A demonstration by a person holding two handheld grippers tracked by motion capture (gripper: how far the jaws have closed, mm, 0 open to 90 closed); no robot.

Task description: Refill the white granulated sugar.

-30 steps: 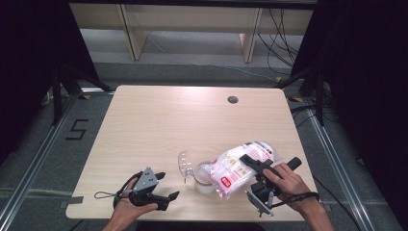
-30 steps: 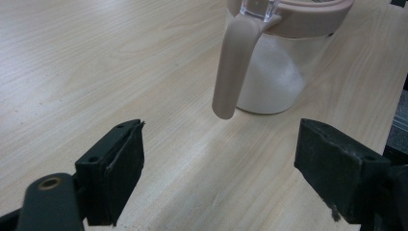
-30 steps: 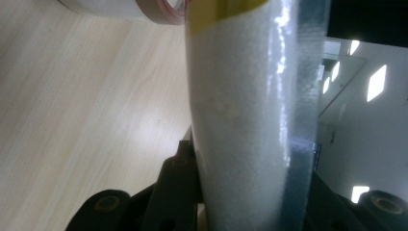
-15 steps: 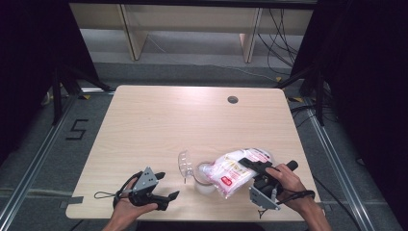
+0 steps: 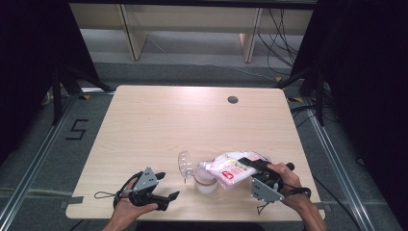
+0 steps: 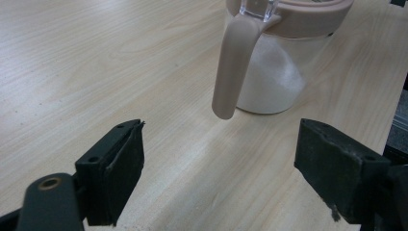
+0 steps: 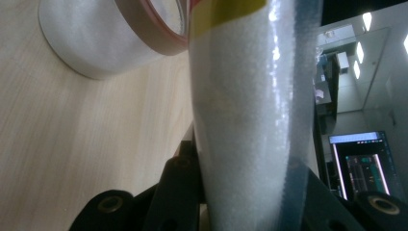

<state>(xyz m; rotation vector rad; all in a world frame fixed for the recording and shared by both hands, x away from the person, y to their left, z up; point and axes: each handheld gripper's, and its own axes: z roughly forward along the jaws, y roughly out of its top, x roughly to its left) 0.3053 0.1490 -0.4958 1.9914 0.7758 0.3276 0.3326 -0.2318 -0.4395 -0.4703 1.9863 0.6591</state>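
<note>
While tilted over the jar (image 5: 204,182), bag of white granules (image 5: 232,166) pinched in right gripper (image 5: 262,175). Left gripper (image 5: 161,190) spread wide, holding nothing, near jar handle (image 6: 233,62).

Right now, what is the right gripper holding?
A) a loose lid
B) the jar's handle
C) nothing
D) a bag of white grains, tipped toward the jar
D: the right gripper is shut on the bag, whose mouth leans over the open jar; the left gripper rests open beside it.
</note>
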